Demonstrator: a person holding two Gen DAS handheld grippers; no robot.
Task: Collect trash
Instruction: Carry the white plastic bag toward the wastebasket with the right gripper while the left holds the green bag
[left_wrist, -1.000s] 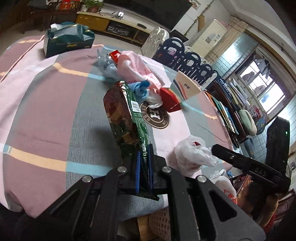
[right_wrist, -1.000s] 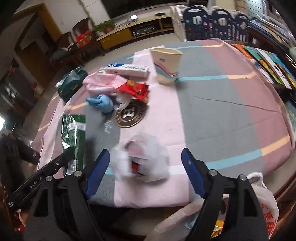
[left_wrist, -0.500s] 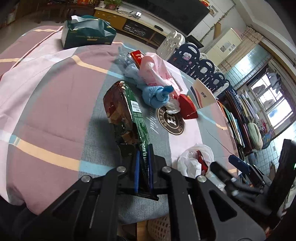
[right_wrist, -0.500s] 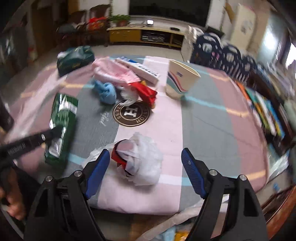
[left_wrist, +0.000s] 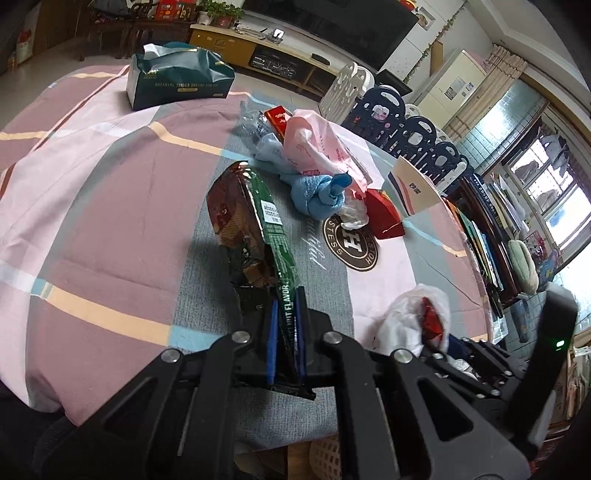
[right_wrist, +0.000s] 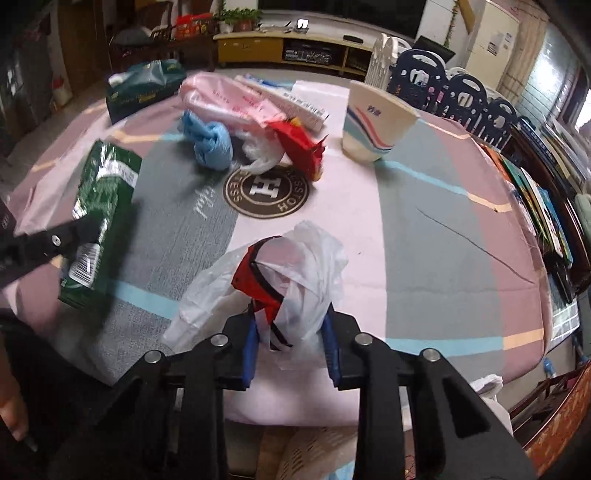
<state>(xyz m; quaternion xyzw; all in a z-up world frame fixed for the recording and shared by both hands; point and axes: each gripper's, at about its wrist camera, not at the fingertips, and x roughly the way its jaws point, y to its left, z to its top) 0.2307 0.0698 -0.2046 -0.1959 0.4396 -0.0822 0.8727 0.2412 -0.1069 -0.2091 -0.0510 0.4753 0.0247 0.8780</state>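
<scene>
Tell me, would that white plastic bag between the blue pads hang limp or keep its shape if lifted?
Probably limp: the white plastic bag looks thin and crumpled, with loose folds spilling past the right gripper. It seems light, though the red packet inside adds some weight. The film may slip, as the pads look closed only around its bunched end.

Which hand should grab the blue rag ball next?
Neither is free now. The left gripper is shut on the green snack wrapper, and the right gripper is closed around the white plastic bag. Once emptied, probably the left: the blue rag ball lies just past its wrapper.
</scene>
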